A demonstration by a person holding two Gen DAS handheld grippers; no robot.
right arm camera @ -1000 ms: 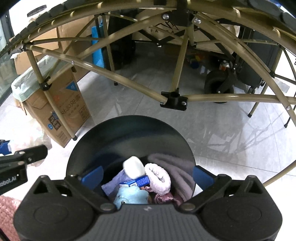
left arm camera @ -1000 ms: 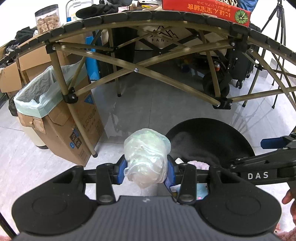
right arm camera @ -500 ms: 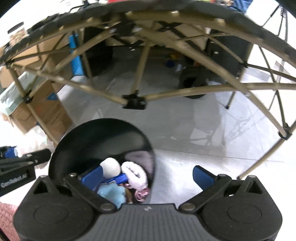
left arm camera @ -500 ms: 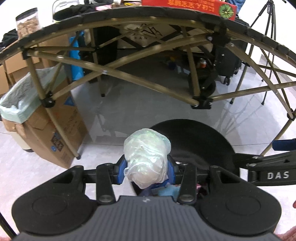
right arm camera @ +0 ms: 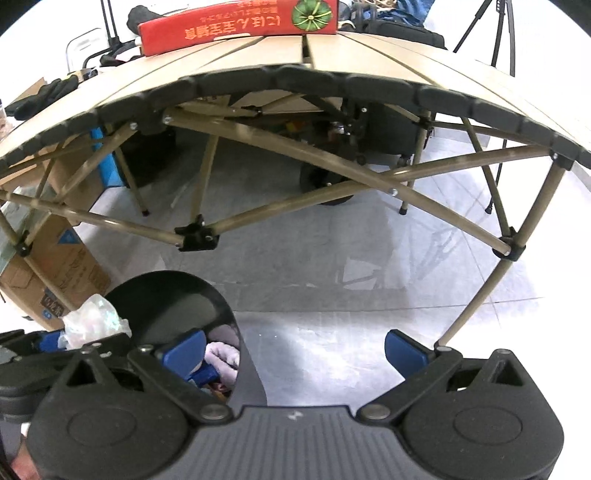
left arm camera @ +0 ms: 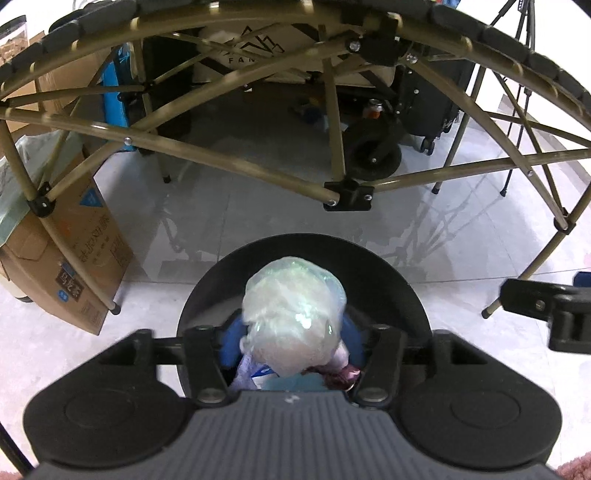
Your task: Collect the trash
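The left claw (left arm camera: 291,332) hangs right over the round black bin (left arm camera: 406,295), which stands on the pale tiled floor (left arm camera: 258,221). Between its blue pads sits a crumpled clear plastic bag (left arm camera: 293,314) with something white balled up inside. The jaws are opening at this moment; small gaps show on both sides of the bag, so the pads no longer press on it, though the bag is still between them above the bin's mouth. Under the bag, inside the bin, lie other bits of trash (left arm camera: 258,373): pale lilac and pink cloth and a blue-and-white packet.

The right claw (right arm camera: 295,350) stands wide, with nothing between its blue pads. Its left pad lies over the bin's right edge and its right pad over bare floor beside the bin. In the right wrist view the bin (right arm camera: 166,295) sits at the lower left, with the bag (right arm camera: 94,323) and the left claw (right arm camera: 59,341) at its left rim.

Beyond the bin stands a folding worktop (right arm camera: 332,66) of tan slats on a frame of crossed olive tubes (left arm camera: 229,162), with a red carton (right arm camera: 236,24) lying flat on top. To the left of the bin, next to one leg of the worktop, is a cardboard box (left arm camera: 77,258) with a pale green liner (left arm camera: 11,184). Behind the worktop, a black wheel (left arm camera: 373,151) and dark cases rest on the floor.
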